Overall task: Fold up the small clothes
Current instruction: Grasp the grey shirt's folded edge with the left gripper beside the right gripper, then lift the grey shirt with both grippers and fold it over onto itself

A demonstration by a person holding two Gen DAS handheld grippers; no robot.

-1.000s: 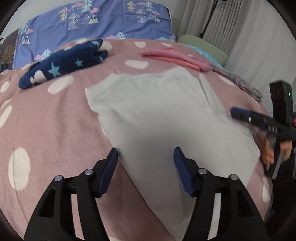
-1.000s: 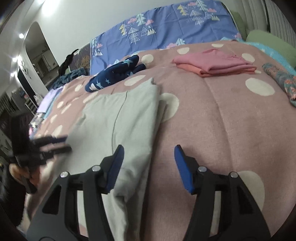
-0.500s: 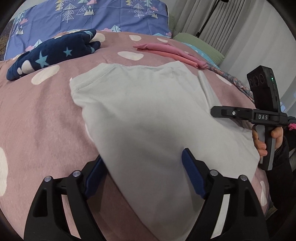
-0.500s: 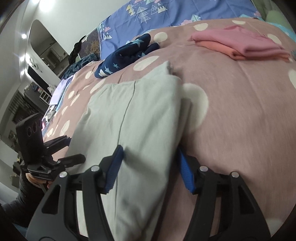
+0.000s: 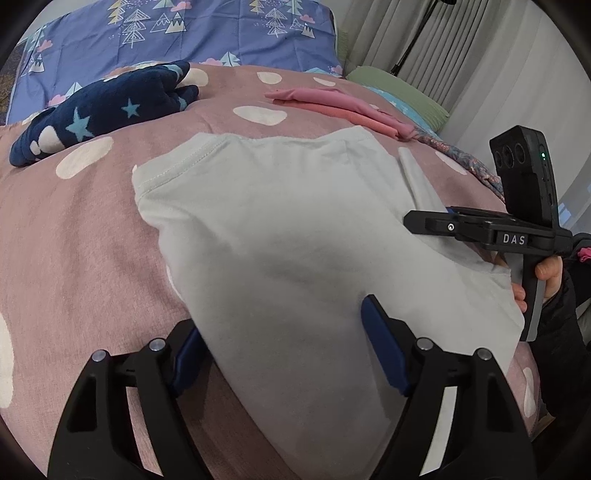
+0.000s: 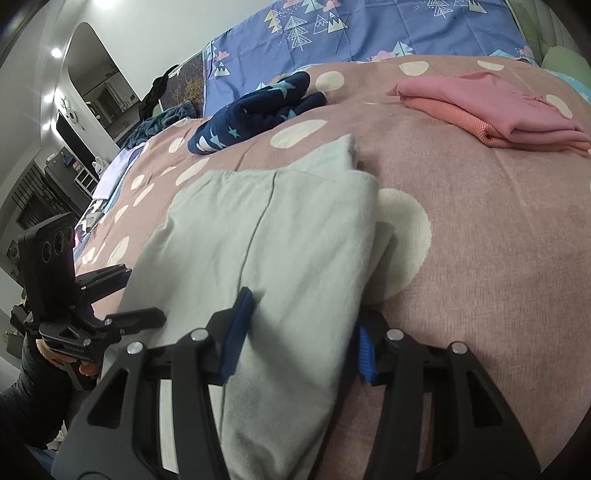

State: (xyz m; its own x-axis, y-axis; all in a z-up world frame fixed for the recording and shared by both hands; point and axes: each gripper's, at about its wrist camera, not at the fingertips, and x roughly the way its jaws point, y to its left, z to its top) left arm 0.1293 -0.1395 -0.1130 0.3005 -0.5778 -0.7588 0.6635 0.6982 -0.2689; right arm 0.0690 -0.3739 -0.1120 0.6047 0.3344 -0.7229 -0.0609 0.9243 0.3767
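Note:
A pale grey-green garment (image 5: 280, 236) lies partly folded on the pink dotted bedspread (image 5: 74, 229); it also shows in the right wrist view (image 6: 266, 240). My left gripper (image 5: 284, 354) is open, its jaws straddling the garment's near left edge. My right gripper (image 6: 299, 336) is open, its jaws straddling the garment's right folded edge. Each gripper shows in the other's view: the right (image 5: 480, 229) at the garment's right side, the left (image 6: 110, 306) at its left side.
A navy star-print garment (image 5: 99, 110) lies at the back left. A folded pink and orange pile (image 6: 495, 110) lies at the back right. A blue tree-print pillow (image 5: 184, 29) is behind. A green pillow (image 5: 399, 96) and a patterned cloth (image 5: 465, 162) are at the far right edge.
Both grippers have moved forward and lower onto the garment, so that its edges now lie between their open jaws. The garment itself has not shifted noticeably.

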